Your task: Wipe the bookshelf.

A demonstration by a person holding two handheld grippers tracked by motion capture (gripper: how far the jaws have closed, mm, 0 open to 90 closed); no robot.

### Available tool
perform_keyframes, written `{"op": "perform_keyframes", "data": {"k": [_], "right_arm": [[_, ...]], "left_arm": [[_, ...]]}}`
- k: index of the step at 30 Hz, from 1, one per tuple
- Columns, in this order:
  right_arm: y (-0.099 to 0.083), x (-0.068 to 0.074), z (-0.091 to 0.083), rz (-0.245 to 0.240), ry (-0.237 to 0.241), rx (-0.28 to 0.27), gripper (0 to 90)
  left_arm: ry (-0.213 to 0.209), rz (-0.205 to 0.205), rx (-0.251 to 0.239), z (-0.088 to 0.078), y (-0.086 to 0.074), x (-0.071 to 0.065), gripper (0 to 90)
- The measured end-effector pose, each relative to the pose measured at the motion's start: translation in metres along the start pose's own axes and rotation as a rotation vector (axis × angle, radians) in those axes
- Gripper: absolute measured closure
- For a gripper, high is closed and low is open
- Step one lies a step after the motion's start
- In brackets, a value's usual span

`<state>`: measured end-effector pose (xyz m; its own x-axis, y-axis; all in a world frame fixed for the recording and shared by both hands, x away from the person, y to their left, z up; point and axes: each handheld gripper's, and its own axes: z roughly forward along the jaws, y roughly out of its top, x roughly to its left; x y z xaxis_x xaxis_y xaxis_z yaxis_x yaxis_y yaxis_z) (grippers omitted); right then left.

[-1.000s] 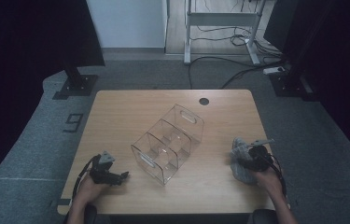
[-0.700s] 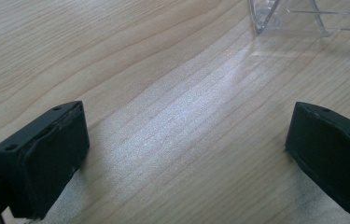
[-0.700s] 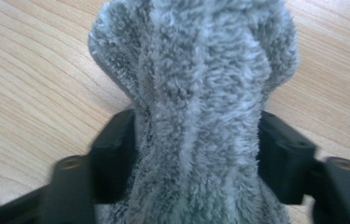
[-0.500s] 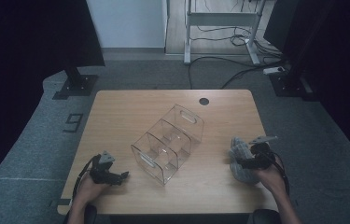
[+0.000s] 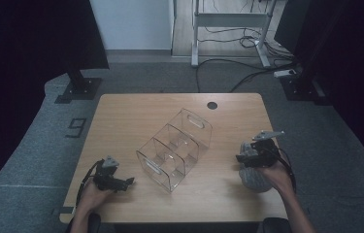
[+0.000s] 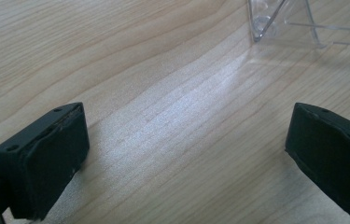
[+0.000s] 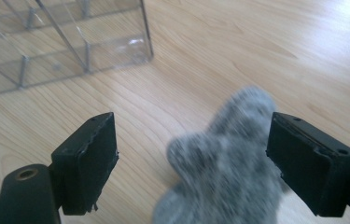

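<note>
From the high view, your left gripper (image 5: 127,182) rests low at the lower left of the wooden table (image 5: 136,116), and your right gripper (image 5: 241,158) sits at the lower right, above a grey sock (image 5: 256,179) that lies bunched on the tabletop under your hand. Between the two, near the middle of the frame, a clear plastic organizer (image 5: 174,148) with several compartments stands diagonally — well apart from both grippers. In the left gripper view, your left gripper (image 6: 186,158) has its two black jaws spread wide over bare wood, nothing between them; a corner of the clear plastic organizer (image 6: 275,21) shows at the upper right. In the right gripper view, your right gripper (image 7: 191,161) has just been opening its jaws, and they now stand wide apart; the grey sock (image 7: 224,168), blurred, lies between them at the lower centre, close against the right-hand jaw, though you cannot tell whether it touches — it is not pinched. The clear plastic organizer (image 7: 60,42) fills the upper left there.
</note>
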<state>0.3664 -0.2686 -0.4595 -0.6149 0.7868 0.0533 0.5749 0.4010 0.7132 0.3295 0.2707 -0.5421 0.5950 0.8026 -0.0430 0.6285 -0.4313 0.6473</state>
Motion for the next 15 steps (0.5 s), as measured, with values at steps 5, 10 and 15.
{"op": "perform_keyframes", "data": {"k": [5,10,15], "right_arm": [[0.015,0.008,0.011,-0.021,0.035,-0.011,15.4],[0.029,0.016,0.027,-0.04,0.062,-0.023,17.5],[0.042,0.023,0.044,-0.045,0.094,-0.037,20.2]], "left_arm": [[-0.013,0.022,-0.046,-0.006,0.008,-0.008,0.0],[-0.026,0.045,-0.084,-0.009,0.015,-0.018,0.0],[-0.043,0.056,-0.102,-0.008,0.021,-0.026,0.0]]}}
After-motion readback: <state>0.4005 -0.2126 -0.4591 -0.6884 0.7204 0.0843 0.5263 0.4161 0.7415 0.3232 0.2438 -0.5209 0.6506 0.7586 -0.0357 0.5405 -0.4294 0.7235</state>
